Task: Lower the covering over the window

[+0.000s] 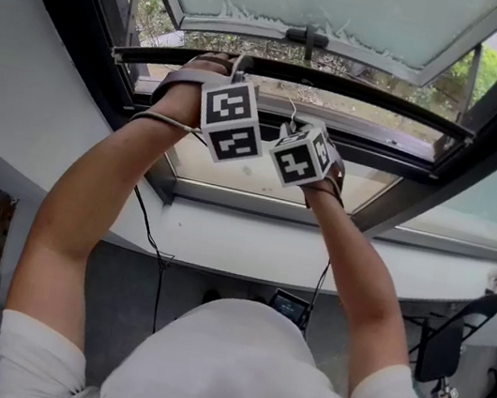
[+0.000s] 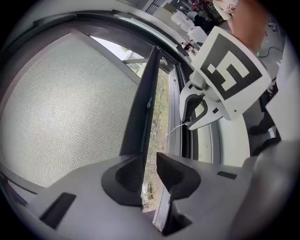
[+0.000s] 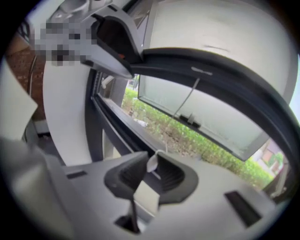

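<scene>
covering: mesh screen (image 2: 61,108) ending at dark rail (image 1: 345,85), long axis left-right across window | left claw (image 2: 149,171): released, rail against one pad, daylight at other | right claw (image 3: 149,173): clenched on white pull tab (image 3: 152,162), below rail, nearer its middle | next, judged: pull straight down.

My left arm (image 1: 98,186) and right arm (image 1: 360,270) reach to upper centre. The left gripper's (image 2: 149,157) jaws stand apart astride a dark bar (image 2: 140,108); the right gripper (image 3: 152,155) pinches a white tab (image 3: 151,163).
</scene>
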`<state>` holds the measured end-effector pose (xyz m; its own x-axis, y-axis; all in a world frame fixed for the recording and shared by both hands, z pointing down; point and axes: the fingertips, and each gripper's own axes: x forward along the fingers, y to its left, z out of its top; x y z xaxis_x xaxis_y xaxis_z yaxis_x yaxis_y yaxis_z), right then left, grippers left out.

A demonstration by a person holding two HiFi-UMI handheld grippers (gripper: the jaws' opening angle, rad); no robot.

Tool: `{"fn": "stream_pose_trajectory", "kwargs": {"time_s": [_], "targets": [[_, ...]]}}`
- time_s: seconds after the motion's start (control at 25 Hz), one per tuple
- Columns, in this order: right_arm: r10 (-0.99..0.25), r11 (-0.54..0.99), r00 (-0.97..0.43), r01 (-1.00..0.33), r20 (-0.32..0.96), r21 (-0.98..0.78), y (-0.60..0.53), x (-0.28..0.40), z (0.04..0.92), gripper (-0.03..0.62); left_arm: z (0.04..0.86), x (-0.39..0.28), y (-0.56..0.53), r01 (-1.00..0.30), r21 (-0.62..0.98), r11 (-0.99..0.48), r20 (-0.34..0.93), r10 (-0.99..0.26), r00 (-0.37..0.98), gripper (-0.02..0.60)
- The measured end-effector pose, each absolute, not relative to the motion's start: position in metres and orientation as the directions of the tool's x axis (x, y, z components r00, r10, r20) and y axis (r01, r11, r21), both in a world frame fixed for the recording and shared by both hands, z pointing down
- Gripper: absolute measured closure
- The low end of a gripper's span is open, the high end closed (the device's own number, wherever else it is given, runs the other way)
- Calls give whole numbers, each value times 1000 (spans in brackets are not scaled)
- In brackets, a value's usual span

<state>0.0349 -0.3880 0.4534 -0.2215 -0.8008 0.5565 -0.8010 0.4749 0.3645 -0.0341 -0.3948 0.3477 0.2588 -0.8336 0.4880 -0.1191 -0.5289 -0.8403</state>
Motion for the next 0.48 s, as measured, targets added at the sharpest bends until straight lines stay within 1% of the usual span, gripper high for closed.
{"fn": "stream_pose_trajectory", "kwargs": {"time_s": [0.24,0.36,0.48], "targets": [[-799,498,-279,-803,532,328,-369,34,450,520,348,-34,-396,-116,-842,-526,485,-834,262,480],[-785,543,-335,-778,521,317,-346,25,456,520,348,-35,-397,-115,-846,-521,479,-837,265,480],[-767,588,-370,-732,525,343,-323,14,472,520,348,-35,-397,-115,-847,-518,476,-838,268,480]]}}
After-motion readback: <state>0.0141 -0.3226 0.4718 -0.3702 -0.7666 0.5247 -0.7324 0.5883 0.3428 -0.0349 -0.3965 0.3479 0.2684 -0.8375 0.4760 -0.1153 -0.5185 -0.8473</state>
